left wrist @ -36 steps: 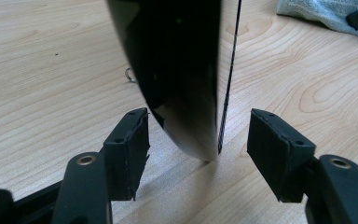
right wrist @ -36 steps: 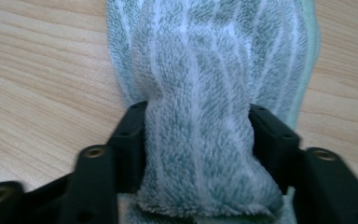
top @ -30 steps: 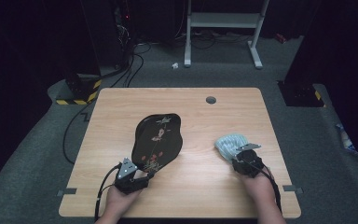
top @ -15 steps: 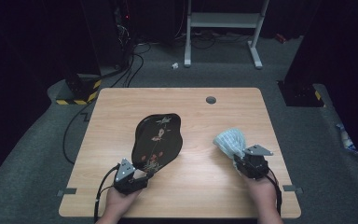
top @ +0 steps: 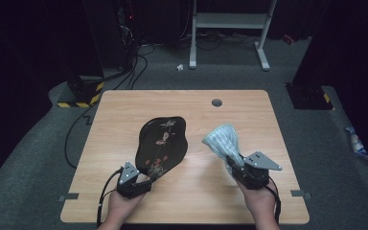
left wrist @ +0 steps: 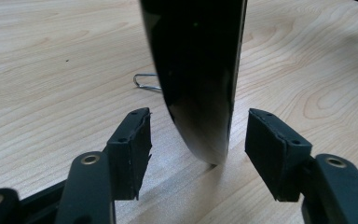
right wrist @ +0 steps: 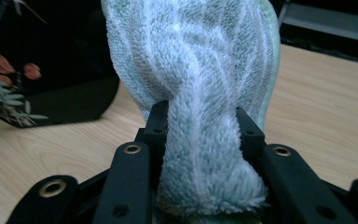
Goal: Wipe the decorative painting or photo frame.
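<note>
Towel, striped pale green terry, bunched and lifted off the table at right-centre, fanning up and away from the right gripper. Jaws clamped on its bunched end after just closing; cloth squeezed between the pads. Right hand comes in from the near edge, gripper pointing far-left. Black leaf-shaped tray with flower print lies left of the towel. Left gripper at its near tip, low and level, jaws apart either side of the rim, pads not touching. Left hand at near edge.
</note>
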The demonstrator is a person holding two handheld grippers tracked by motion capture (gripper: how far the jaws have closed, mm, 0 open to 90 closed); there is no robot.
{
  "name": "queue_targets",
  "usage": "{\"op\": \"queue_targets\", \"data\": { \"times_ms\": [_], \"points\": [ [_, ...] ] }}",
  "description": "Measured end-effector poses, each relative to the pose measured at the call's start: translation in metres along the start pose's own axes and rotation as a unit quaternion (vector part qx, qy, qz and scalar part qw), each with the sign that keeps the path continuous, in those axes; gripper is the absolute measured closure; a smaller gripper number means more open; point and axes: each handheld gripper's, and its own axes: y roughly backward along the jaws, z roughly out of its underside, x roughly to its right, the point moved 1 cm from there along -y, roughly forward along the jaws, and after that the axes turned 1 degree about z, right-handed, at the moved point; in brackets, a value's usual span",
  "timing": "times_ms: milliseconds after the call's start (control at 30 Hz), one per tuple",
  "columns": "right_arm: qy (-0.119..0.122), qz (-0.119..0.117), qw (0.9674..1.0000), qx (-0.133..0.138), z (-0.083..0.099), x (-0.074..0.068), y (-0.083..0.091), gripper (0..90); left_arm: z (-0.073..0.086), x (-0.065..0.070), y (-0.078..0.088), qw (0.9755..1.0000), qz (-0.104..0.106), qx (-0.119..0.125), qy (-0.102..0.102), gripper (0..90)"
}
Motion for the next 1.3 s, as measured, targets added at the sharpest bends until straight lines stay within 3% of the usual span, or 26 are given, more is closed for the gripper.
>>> {"op": "queue_targets", "data": {
  "times_ms": [633,1000,1100,1200,1300],
  "points": [
    [0.040,-0.035,0.9983,0.024,-0.038,-0.043,-0.006,65.3,-0.005,-0.003,0.000,0.9997,-0.002,0.024,0.010,50.1],
    [0.060,-0.043,0.9967,0.034,-0.057,-0.056,-0.012,65.2,-0.005,-0.002,-0.001,0.9993,0.016,0.033,0.004,60.3],
    [0.063,-0.044,0.9964,0.035,-0.058,-0.057,-0.014,65.2,-0.004,0.001,0.001,0.9992,0.025,0.032,-0.004,63.4],
    [0.059,-0.043,0.9967,0.036,-0.059,-0.055,-0.016,65.2,-0.003,0.005,0.003,0.9986,0.040,0.035,0.001,66.4],
    [0.062,-0.042,0.9965,0.038,-0.060,-0.055,-0.017,65.2,-0.003,0.009,0.003,0.9985,0.040,0.037,-0.012,67.2]
  ]
}}
